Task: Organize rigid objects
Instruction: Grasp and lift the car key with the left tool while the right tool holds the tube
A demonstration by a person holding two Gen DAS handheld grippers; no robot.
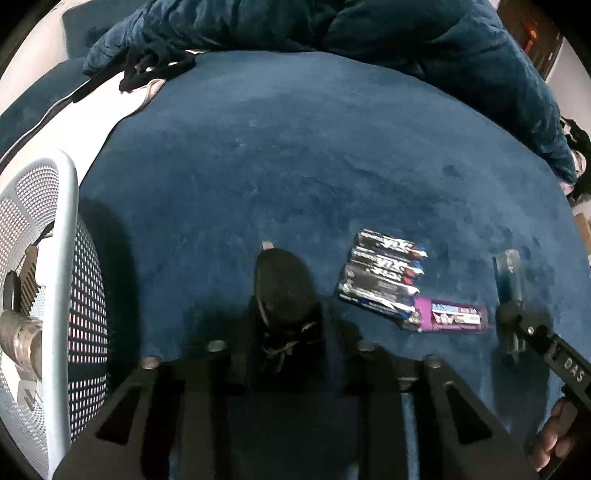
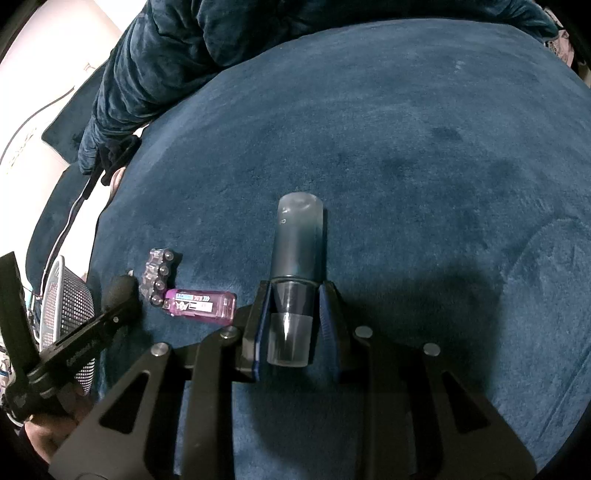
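A black oval object (image 1: 282,284) with a small pale tab at its far end lies on the dark blue plush cover. My left gripper (image 1: 286,314) is shut on its near end, with the dark fingers tight at both sides. In the right wrist view the left gripper (image 2: 122,295) shows at the left with the black object (image 2: 120,286) at its tip. My right gripper (image 2: 297,286) is shut on a translucent cylinder bottle (image 2: 297,236) that points away from me. The left wrist view shows the right gripper (image 1: 511,314) and the bottle (image 1: 509,269) at the far right.
A shrink-wrapped battery pack (image 1: 384,277) (image 2: 160,277) and a purple lighter (image 1: 450,315) (image 2: 201,302) lie between the grippers. A pale mesh basket (image 1: 68,221) (image 2: 62,295) with things inside stands at the left. A rumpled blue quilt (image 1: 406,33) lies along the back.
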